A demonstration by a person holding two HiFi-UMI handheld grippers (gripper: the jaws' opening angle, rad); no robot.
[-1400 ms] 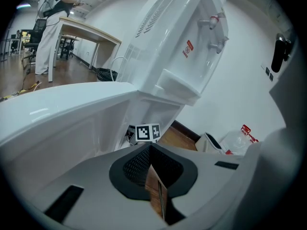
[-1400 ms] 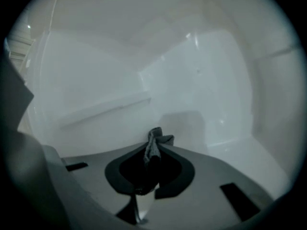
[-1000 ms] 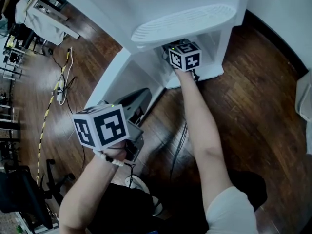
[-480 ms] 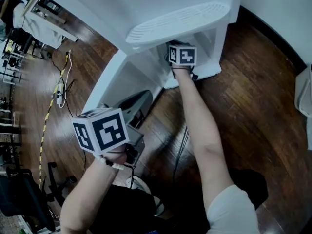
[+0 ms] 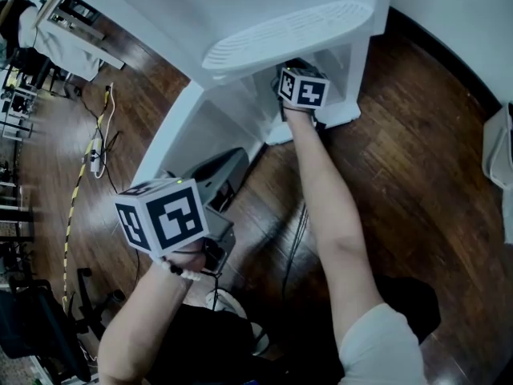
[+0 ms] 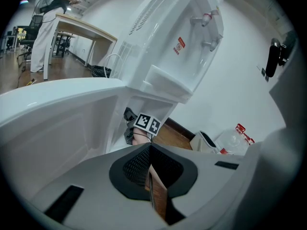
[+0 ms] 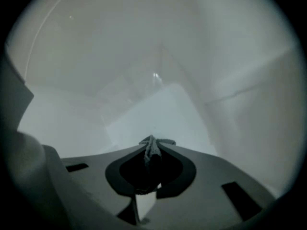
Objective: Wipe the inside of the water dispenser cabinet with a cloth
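The white water dispenser [image 5: 240, 6] stands ahead with its lower cabinet [image 5: 346, 62] open and its door [image 5: 172, 135] swung out to the left. My right gripper [image 5: 296, 77] reaches into the cabinet under the drip tray [image 5: 288, 34], its tips hidden there. In the right gripper view this gripper [image 7: 152, 145] is shut on a grey cloth [image 7: 150, 152] in front of the cabinet's white back wall [image 7: 158, 104]. My left gripper [image 5: 228, 165] hangs outside beside the door. Its jaws [image 6: 149, 147] are shut with nothing between them, and it looks toward the right gripper's marker cube [image 6: 147, 123].
Cables and a power strip [image 5: 98, 147] lie on the wooden floor at the left. A clear bottle with a red cap [image 6: 235, 138] and a white bin [image 6: 206, 140] stand right of the dispenser. A desk [image 6: 72, 25] is far left, a white object [image 5: 498, 159] at the right edge.
The right gripper has shifted slightly deeper and upward inside the cabinet with the cloth. The left gripper has stayed almost where it was.
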